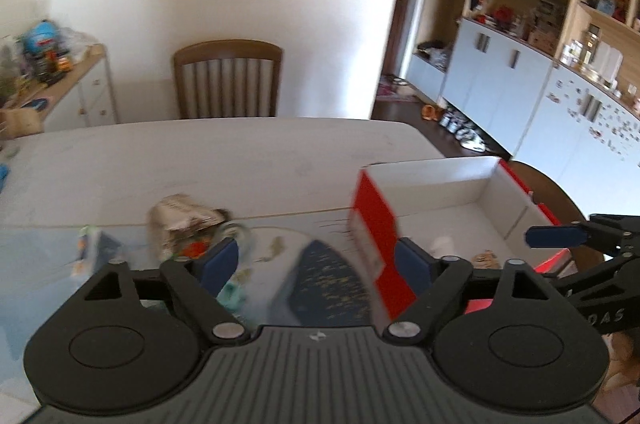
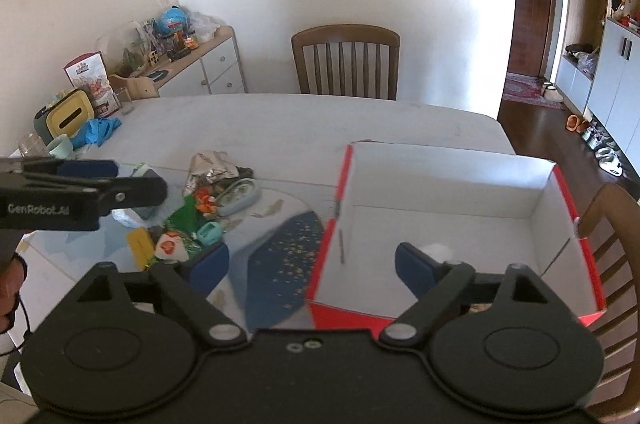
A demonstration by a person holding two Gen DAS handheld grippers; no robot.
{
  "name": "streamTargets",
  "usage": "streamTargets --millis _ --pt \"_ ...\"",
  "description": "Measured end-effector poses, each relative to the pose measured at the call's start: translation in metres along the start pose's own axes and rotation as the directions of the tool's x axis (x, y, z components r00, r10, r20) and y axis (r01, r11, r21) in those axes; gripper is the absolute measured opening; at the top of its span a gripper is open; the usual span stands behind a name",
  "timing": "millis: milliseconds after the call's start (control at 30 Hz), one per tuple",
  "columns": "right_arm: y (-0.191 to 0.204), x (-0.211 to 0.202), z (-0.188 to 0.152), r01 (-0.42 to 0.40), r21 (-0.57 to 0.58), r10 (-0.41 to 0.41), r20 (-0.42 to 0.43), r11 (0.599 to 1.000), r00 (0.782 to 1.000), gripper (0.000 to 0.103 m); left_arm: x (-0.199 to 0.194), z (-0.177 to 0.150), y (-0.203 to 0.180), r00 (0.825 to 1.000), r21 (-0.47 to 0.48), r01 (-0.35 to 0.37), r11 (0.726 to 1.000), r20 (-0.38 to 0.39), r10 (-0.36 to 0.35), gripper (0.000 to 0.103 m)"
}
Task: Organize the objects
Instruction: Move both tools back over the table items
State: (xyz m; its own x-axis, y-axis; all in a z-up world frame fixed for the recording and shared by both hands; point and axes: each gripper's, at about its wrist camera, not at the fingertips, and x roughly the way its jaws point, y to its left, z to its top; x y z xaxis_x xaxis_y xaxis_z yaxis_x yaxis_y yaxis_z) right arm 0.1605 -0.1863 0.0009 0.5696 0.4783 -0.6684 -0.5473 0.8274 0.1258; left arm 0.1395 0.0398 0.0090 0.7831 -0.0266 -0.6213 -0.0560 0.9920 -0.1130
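Observation:
A red box with a white inside stands open on the table at the right; it also shows in the left wrist view. A small white object lies inside it. A pile of small objects lies left of the box: crumpled foil wrap, an oval tin, a yellow block, a teal toy. My right gripper is open and empty, straddling the box's left wall. My left gripper is open and empty above the pile's right side.
A dark blue patterned mat lies between pile and box. A wooden chair stands at the table's far side. A tissue box, blue cloth and jar sit at the table's left end. A sideboard stands behind.

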Motion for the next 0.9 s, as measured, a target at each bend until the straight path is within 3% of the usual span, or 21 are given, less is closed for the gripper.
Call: streamTargets --millis 167,233,300,633,900 --pt "0.019 0.006 -0.002 -0.007 0.013 0.007 0.002 1.0 1.0 0.096 -0.013 -0.011 0.036 1.0 -0.06 -0.015 0.998 0.006 0.015 0.089" --pt "0.028 0.009 -0.002 -0.008 0.015 0.008 0.003 1.0 1.0 0.096 -0.016 -0.013 0.051 1.0 -0.083 -0.023 0.996 0.018 0.024 0.093" --pt "0.036 0.012 -0.002 -0.012 0.014 0.012 -0.002 1.0 1.0 0.096 -0.019 -0.016 0.065 0.999 -0.101 -0.023 0.995 0.034 0.027 0.103" --pt "0.076 0.034 -0.001 -0.019 -0.01 0.019 -0.018 1.0 1.0 0.096 -0.019 -0.018 0.123 0.991 -0.137 -0.05 0.989 0.118 0.067 0.103" --pt "0.105 0.064 0.001 -0.025 -0.031 0.024 -0.05 0.999 0.998 0.095 -0.002 -0.023 0.155 0.993 -0.111 -0.064 0.992 0.093 0.074 0.103"
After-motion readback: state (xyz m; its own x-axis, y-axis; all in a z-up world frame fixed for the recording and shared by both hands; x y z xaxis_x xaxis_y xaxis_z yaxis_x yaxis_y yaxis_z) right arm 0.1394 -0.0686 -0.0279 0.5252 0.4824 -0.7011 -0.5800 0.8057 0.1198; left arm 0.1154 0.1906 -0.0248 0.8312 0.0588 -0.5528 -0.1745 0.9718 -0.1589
